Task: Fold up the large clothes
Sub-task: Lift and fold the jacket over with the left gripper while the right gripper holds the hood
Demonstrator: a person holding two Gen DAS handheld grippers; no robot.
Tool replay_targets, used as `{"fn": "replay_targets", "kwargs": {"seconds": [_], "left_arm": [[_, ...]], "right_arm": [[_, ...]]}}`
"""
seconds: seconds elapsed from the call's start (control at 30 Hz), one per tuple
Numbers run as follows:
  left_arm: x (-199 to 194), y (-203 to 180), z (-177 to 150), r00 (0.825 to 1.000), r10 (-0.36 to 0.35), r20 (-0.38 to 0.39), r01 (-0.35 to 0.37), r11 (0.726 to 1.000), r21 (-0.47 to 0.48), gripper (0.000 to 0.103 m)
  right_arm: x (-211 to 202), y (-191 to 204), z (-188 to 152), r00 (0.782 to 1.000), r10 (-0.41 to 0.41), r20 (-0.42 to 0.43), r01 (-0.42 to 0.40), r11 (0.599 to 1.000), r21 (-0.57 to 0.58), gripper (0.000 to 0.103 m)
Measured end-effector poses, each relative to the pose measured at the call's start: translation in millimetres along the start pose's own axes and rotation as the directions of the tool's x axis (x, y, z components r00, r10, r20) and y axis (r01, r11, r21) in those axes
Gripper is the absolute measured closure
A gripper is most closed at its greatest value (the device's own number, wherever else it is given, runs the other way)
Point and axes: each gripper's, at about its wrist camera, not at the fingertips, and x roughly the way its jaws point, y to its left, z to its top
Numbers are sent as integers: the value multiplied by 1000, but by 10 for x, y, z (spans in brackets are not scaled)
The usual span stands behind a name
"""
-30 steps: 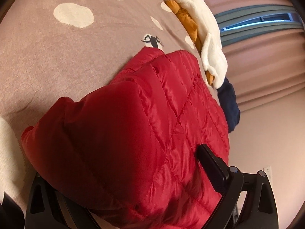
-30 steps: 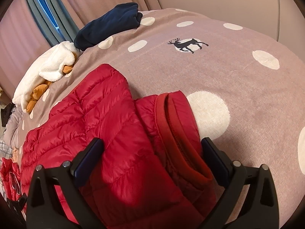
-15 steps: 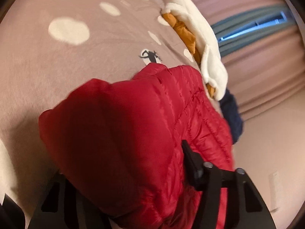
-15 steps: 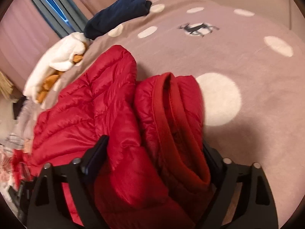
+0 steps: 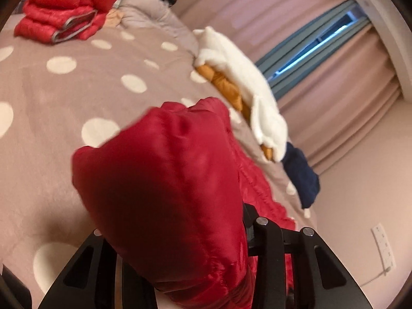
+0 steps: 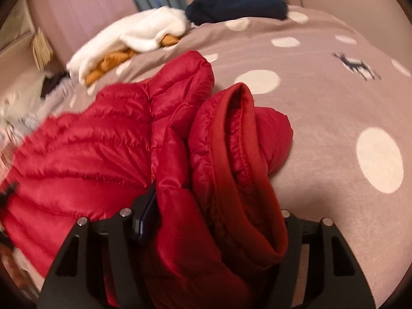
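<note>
A red puffer jacket [image 5: 167, 180] lies bunched on the dotted bed cover [image 5: 51, 103]. In the left wrist view a thick fold of it bulges up between the jaws of my left gripper [image 5: 175, 231], raised above the cover; the jaws are closing and press on it. In the right wrist view the jacket [image 6: 90, 154] spreads out to the left. Its collar end [image 6: 231, 141] stands between the jaws of my right gripper [image 6: 216, 206], which are closing on the padding. The right finger is hidden by fabric.
A folded red jacket [image 5: 64, 13] sits at the far end of the bed. A white fleece over an orange garment [image 5: 244, 82] and a navy garment [image 5: 301, 177] lie along the curtain side. The wall by the bed has a socket [image 5: 383, 242].
Both pairs of jaws have narrowed around the jacket. The left gripper has risen with its fold, bringing the far end of the bed into view. The right gripper has shifted and rolled with the collar.
</note>
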Motion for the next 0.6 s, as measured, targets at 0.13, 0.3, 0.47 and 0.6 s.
{"fn": "replay_targets", "kwargs": {"seconds": [0.13,0.3,0.47,0.6], "left_arm": [[-121,-270,-79,998,-30,56,23,992,123,65],[-306,-809,-380,990,-116,85,73,914,399,65],[-292,-1019,-620,980,-198,2,177,880,441,65],[-219,-1091,-725,985,-173,6,154,895,419,64]], "right_arm": [[40,98,3,998,-63,6,64,997,-53,41],[57,-78,40,1000,1,-20,-1,1000,-4,40],[43,-2,6,999,-31,-15,30,999,-38,40],[40,-18,2,1000,-28,-7,28,999,-24,39]]}}
